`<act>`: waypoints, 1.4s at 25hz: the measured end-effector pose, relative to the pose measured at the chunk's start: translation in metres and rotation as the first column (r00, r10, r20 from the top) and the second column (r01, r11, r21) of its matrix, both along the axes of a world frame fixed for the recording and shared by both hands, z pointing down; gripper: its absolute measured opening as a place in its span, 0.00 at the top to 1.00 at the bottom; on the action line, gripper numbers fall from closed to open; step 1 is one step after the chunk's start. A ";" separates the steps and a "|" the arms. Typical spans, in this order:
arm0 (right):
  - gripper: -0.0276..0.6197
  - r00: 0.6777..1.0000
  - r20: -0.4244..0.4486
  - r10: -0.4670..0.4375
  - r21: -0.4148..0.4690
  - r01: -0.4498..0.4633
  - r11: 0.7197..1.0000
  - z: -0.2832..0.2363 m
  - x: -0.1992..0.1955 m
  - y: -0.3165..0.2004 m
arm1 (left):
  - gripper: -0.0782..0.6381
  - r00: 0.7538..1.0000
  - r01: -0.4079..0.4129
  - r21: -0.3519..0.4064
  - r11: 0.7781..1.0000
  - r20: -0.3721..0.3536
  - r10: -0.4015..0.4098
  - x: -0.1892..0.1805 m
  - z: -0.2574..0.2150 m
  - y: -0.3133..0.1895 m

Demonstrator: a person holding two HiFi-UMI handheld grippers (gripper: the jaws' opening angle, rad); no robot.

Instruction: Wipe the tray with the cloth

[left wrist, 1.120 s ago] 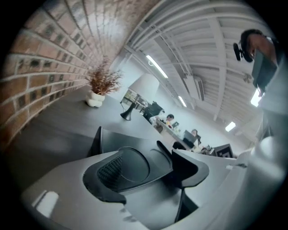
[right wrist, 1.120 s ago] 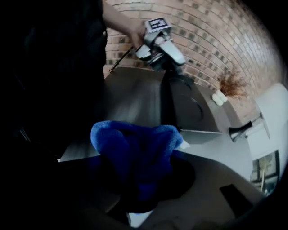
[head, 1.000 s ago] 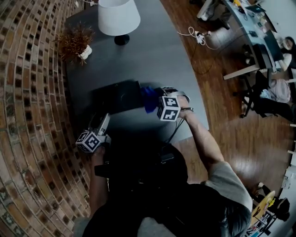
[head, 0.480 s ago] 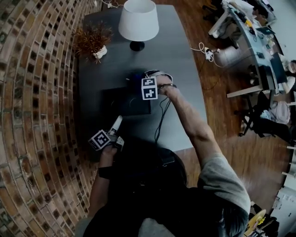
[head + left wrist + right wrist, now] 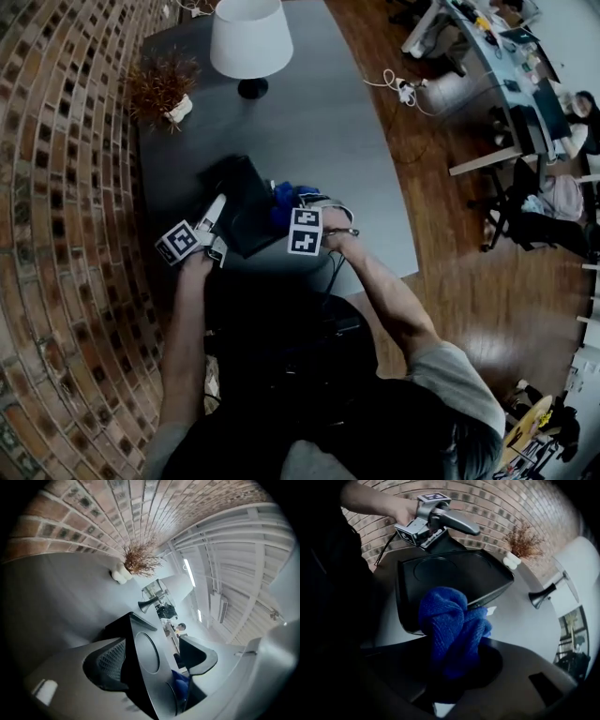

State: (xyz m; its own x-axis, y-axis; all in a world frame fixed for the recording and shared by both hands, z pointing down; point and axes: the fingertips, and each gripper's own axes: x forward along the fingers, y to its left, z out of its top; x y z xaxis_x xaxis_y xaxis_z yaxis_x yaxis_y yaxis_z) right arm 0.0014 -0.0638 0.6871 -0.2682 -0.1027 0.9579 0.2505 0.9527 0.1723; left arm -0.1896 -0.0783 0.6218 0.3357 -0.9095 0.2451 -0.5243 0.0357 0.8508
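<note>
The tray (image 5: 246,214) is tipped up steeply on the dark table (image 5: 356,159) in the head view. It stands between the two grippers, with its long side running ahead of the left gripper (image 5: 217,210) and its hollow face turned to the right gripper (image 5: 289,206). That right gripper sits just beside the open face, and the blue cloth (image 5: 283,195) is bunched at its tip, against the tray. Well beyond both grippers stand a white lamp (image 5: 246,37) and a dried plant (image 5: 159,84) by the brick wall (image 5: 66,187). Over to the left gripper view: the tray fills the gap between the jaws, seen almost edge-on, its long axis running straight out along them. The meshed pad (image 5: 108,660) on one side lies against the tray's back. The round recess (image 5: 147,651) faces the other jaw, and a bit of blue cloth shows low down between them. These jaws have just been easing wider and stand partway spread, with the tray gripped between them. Now the right gripper view: the jaws are nearly together, pinching the cloth, which bulges out in front and rests on the tray's near rim. From here the tray lies crosswise ahead, long axis side to side. Its inner face tilts toward this gripper, and its raised far edge is in the left gripper's hold.
</note>
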 end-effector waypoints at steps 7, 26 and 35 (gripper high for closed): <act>0.77 0.993 0.073 0.091 -0.078 -0.085 0.993 0.006 0.006 0.033 | 0.41 0.992 -0.100 0.001 0.995 0.073 0.099 0.014 -0.009 -0.011; 0.77 0.931 0.003 -0.366 0.222 0.356 0.908 -0.017 -0.029 -0.038 | 0.43 0.972 -0.171 -0.084 0.982 0.151 0.182 0.062 -0.004 0.090; 0.77 0.990 0.137 0.016 0.211 -0.045 0.976 0.002 -0.062 -0.145 | 0.43 0.977 -0.153 -0.094 0.984 0.135 0.165 0.067 -0.005 0.091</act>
State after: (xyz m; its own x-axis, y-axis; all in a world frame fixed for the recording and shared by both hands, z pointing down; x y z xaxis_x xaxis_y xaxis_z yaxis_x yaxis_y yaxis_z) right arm -0.0604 -0.2087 0.6893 -0.3863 -0.3109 0.8684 0.1829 0.8970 0.4025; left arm -0.1230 0.0128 0.6173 0.4308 -0.8219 0.3726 -0.6441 0.0092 0.7649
